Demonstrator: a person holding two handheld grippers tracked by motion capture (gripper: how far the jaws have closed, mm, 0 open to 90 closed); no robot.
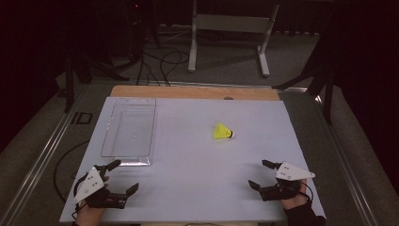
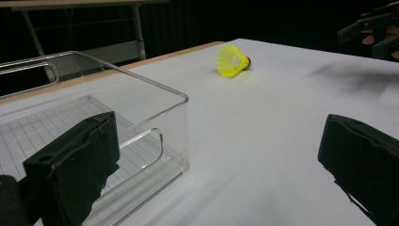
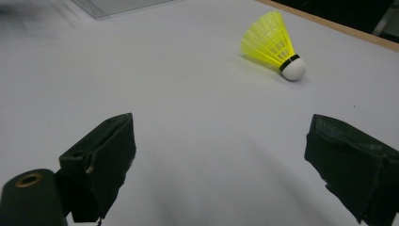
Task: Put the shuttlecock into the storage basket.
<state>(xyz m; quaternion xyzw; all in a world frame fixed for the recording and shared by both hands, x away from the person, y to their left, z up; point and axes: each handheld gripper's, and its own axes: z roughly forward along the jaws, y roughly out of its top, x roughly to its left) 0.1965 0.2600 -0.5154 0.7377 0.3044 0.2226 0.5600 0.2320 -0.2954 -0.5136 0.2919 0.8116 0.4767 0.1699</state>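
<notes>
A yellow shuttlecock (image 1: 222, 131) (image 2: 232, 60) (image 3: 274, 44) with a white cork tip lies on its side on the white table (image 1: 188, 188), right of centre. A clear plastic tray (image 1: 129, 132) (image 2: 94, 122) sits empty at the left. My left gripper (image 1: 123, 176) (image 2: 221, 174) rests near the front left corner, just in front of the tray, jaws wide apart and holding nothing. My right gripper (image 1: 260, 173) (image 3: 221, 165) sits at the front right, open and empty, with the shuttlecock some way ahead of it.
A wooden strip (image 1: 193, 92) edges the table's far side. Beyond it stand a white metal frame (image 1: 230, 33) and loose cables (image 1: 160, 66) on the grey floor. The other hand's gripper (image 2: 371, 33) shows at the top right of the left gripper view.
</notes>
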